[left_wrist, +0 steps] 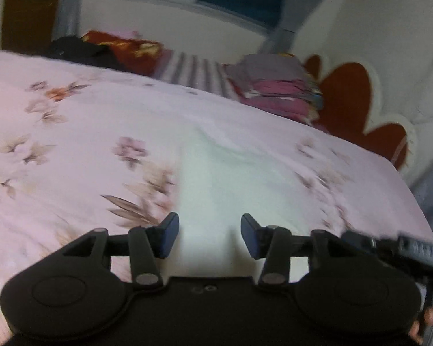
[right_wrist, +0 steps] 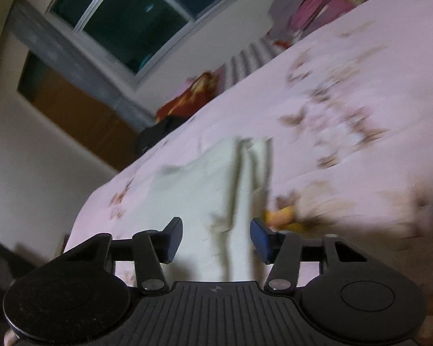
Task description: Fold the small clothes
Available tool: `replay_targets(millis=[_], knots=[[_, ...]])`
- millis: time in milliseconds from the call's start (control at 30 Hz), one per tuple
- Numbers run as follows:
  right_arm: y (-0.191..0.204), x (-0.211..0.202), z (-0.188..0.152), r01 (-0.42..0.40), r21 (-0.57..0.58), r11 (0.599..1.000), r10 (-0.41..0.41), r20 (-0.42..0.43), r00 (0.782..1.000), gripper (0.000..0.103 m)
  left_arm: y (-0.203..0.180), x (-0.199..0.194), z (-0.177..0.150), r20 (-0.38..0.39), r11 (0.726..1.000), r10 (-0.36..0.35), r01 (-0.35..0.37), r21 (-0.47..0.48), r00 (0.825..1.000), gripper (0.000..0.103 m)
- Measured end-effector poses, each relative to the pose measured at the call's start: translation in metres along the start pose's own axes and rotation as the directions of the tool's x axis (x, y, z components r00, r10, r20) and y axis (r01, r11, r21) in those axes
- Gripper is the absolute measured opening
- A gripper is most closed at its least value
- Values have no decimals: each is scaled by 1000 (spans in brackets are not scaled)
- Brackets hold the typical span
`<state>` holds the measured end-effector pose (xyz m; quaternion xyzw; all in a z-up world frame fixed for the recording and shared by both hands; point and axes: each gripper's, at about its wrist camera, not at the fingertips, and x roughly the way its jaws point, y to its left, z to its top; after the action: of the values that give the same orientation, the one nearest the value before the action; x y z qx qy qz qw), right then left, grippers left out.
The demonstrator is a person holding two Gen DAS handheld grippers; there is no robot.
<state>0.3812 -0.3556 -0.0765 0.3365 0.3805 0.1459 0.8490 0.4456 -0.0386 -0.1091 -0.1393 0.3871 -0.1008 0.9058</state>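
A small pale mint-white garment (left_wrist: 216, 178) lies flat on the pink floral bed sheet (left_wrist: 72, 132). My left gripper (left_wrist: 209, 235) is open, its blue pads wide apart just above the garment's near end, holding nothing. In the right wrist view the same garment (right_wrist: 205, 178) lies ahead with a long fold or strap line running down it. My right gripper (right_wrist: 216, 238) is open over the garment's near part and empty. Both views are blurred.
A stack of folded clothes (left_wrist: 277, 86) sits at the bed's far right, also in the right wrist view (right_wrist: 311, 5). A red cloth (left_wrist: 121, 49) and a dark item (left_wrist: 78, 49) lie at the far left. A striped sheet (left_wrist: 196, 72) lies between. A yellow patch (right_wrist: 283, 216) shows beside the right fingers.
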Motion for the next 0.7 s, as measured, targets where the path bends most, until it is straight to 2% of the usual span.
replay_targets(millis=[133,200,333,400,633,667,700], knots=[[14,30,-5,8,-30,1000,-9,-41,999,53,15,25,10,-42,1000,25,-25,-5,999,36],[18,40,-6,16,-32,999,-18,-58,998,53,21,37,12,-84,1000,12,-12,-5,996,32],[18,63,-10,65,-41,997,-68,-91,993,53,32,50,1,-144,1000,-2,3,7,990,35],[14,70,-11,62,-30,998,-64,-98,993,53,37,55,0,-157,1000,-26,27,4,987,35],[14,83,-13,78,-18,997,-79,-96,992,53,41,57,7,-161,996,-72,80,47,984,35],[16,85,-13,86,-23,996,-87,-95,992,52,40,60,8,-171,995,-71,82,57,983,36],[19,87,-14,99,-34,995,-102,-95,990,40,38,62,8,-182,995,-57,71,71,982,37]])
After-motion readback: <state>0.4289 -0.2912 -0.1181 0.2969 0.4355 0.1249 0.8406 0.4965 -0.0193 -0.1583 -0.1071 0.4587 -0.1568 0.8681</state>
